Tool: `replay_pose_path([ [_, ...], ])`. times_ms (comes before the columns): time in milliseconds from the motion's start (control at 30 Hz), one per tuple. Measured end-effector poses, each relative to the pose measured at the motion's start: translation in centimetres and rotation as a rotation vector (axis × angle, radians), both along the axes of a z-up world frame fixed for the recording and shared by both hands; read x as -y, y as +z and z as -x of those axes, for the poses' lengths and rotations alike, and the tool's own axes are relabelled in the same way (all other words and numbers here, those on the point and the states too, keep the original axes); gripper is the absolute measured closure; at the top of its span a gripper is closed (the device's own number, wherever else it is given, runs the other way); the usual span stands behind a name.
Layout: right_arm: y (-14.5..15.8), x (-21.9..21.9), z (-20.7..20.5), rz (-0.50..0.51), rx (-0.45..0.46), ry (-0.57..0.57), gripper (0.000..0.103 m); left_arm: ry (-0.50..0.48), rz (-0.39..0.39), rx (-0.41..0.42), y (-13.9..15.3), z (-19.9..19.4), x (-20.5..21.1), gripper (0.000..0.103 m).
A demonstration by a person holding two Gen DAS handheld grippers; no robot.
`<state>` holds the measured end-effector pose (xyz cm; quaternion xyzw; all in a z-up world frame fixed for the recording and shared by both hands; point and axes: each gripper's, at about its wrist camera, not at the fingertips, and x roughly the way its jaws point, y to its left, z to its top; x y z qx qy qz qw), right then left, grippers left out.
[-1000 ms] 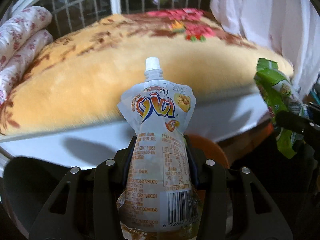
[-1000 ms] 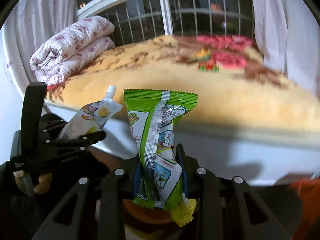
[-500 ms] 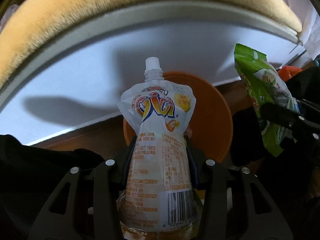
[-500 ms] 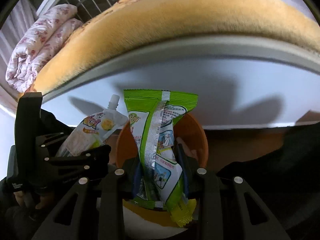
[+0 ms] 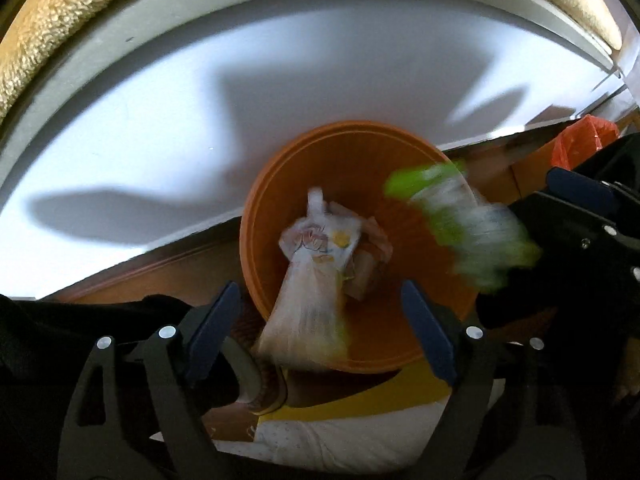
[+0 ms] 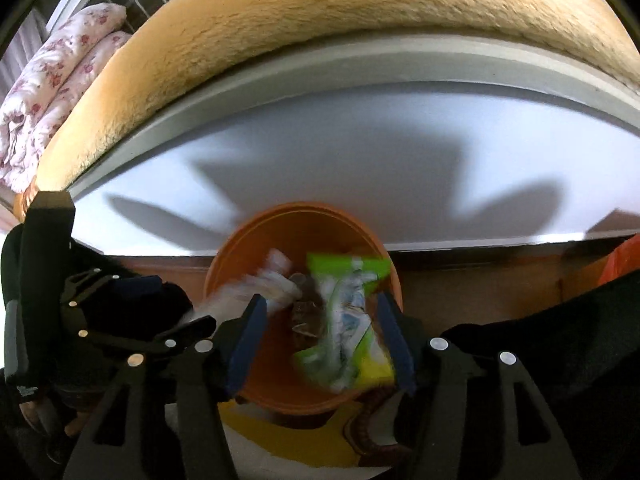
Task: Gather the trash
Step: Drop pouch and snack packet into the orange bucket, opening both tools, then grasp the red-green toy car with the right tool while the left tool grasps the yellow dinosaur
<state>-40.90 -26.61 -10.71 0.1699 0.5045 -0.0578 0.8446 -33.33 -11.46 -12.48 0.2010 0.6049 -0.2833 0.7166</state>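
An orange bin [image 5: 280, 200] stands on the floor against the white bed base; it also shows in the right wrist view [image 6: 228, 256]. My left gripper [image 5: 322, 312] is open above it, and the white drink pouch [image 5: 312, 276] is blurred, loose between the jaws over the bin. My right gripper [image 6: 320, 320] is open too, and the green snack wrapper [image 6: 344, 320] is blurred, loose between its jaws over the bin. The wrapper also shows in the left wrist view [image 5: 460, 224]. Other trash [image 5: 366, 268] lies in the bin.
The white bed base [image 5: 200, 120] with a tan fuzzy blanket [image 6: 320, 28] rises behind the bin. A folded floral quilt [image 6: 52, 88] lies at far left. An orange bag [image 5: 580, 140] sits on the floor at right. A yellow and white object [image 6: 280, 432] lies below the bin.
Both grippers tilted down over the bin and opened. The pouch and the wrapper left the jaws and are dropping toward the bin.
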Motion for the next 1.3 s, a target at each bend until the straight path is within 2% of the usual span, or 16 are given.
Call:
replay_pose_path([
  [333,1.8,0.3,1.4,0.019,0.058,-0.034,0.044,0.016,0.032,0.041,1.2,0.4,-0.4,0.020],
  [467,2.9,0.9,1.8,0.034,0.089,-0.031,0.044,0.028,0.063,0.078,2.7,0.7,-0.7,0.020],
  [733,9.7,2.4,0.5,0.087,0.212,0.015,0.041,0.007,0.195,0.255,10.0,0.1,-1.1,0.019],
  [800,11.4,3.0,-0.8,0.095,0.241,0.021,0.041,0.012,0.214,0.308,11.7,-0.8,-0.6,0.014],
  [967,15.7,5.4,-6.3,0.044,0.311,0.020,0.039,0.046,0.274,0.359,15.3,-4.8,0.7,0.013],
  [1067,16.8,6.7,-10.3,0.036,0.327,0.010,0.039,0.067,0.285,0.415,16.8,-6.9,1.5,0.013],
  [1167,17.1,7.8,-14.6,0.112,0.321,0.021,0.036,0.093,0.291,0.457,17.2,-9.0,2.2,0.013],
  [1200,16.9,8.2,-15.9,0.148,0.308,0.030,0.028,0.099,0.296,0.456,17.4,-9.5,2.4,0.013],
  [1300,15.7,9.2,-20.1,0.217,0.274,0.087,0.021,0.129,0.304,0.446,17.0,-10.8,2.2,0.013],
])
